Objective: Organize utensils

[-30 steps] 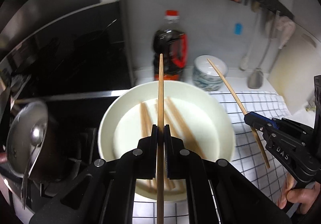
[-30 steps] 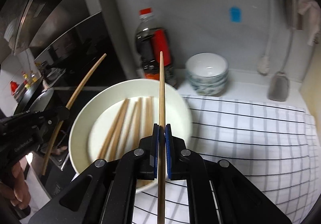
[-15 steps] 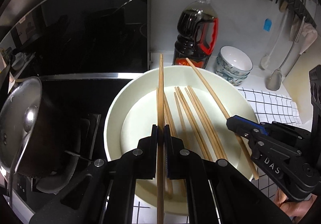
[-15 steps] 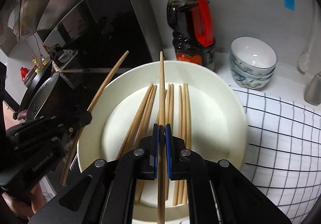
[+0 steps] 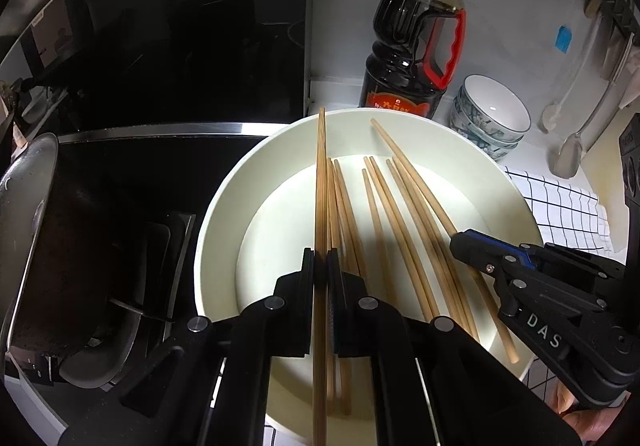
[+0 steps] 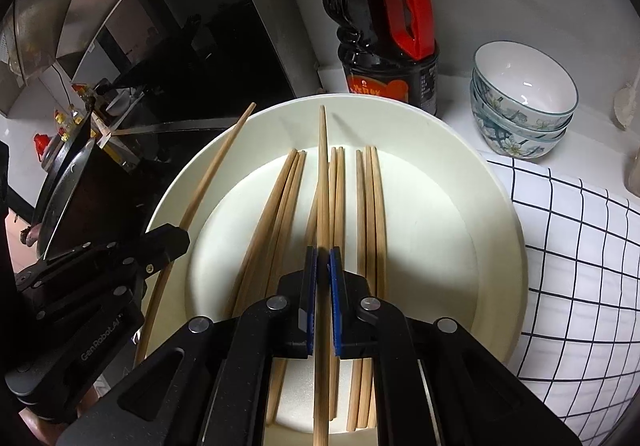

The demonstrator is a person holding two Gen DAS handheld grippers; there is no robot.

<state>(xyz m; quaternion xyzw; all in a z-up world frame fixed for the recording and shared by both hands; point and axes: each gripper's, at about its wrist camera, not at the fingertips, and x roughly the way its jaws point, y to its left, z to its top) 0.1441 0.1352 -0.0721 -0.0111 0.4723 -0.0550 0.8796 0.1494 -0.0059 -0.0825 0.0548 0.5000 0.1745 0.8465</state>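
Loose chopsticks (image 6: 336,214) lie flat in the white plate (image 6: 492,214), roughly parallel, tips toward the back wall; about nine or ten, exact count hard to tell where they overlap. Same pile in left wrist view (image 5: 384,222), fanned out across plate (image 5: 224,214).

Left tongs (image 5: 320,274) clenched on one chopstick (image 5: 320,174), pinched between the black fingers, stick pointing straight ahead over the plate, tip reaching the far rim. From the right wrist view the left tongs (image 6: 176,242) sit at the plate's left edge, their chopstick (image 6: 216,162) slanting over the left rim.

Right tongs (image 6: 323,274) clenched on another chopstick (image 6: 322,174), blue pads tight on it, stick pointing forward above the pile, tip near the far inner edge of the plate. In left wrist view the right tongs (image 5: 464,250) come in from the right over the plate, gripping a chopstick (image 5: 412,174) angled diagonally across the others. Whether either held stick touches the plate cannot be told.

Soy sauce bottle (image 6: 384,26) with red handle stands just behind the plate. Stacked patterned bowls (image 6: 524,102) to the right of the bottle. Checked cloth (image 6: 580,246) covers the tabletop right of the plate, plate edge on it. Dark pan (image 5: 44,246) with lid on the stove to the left.
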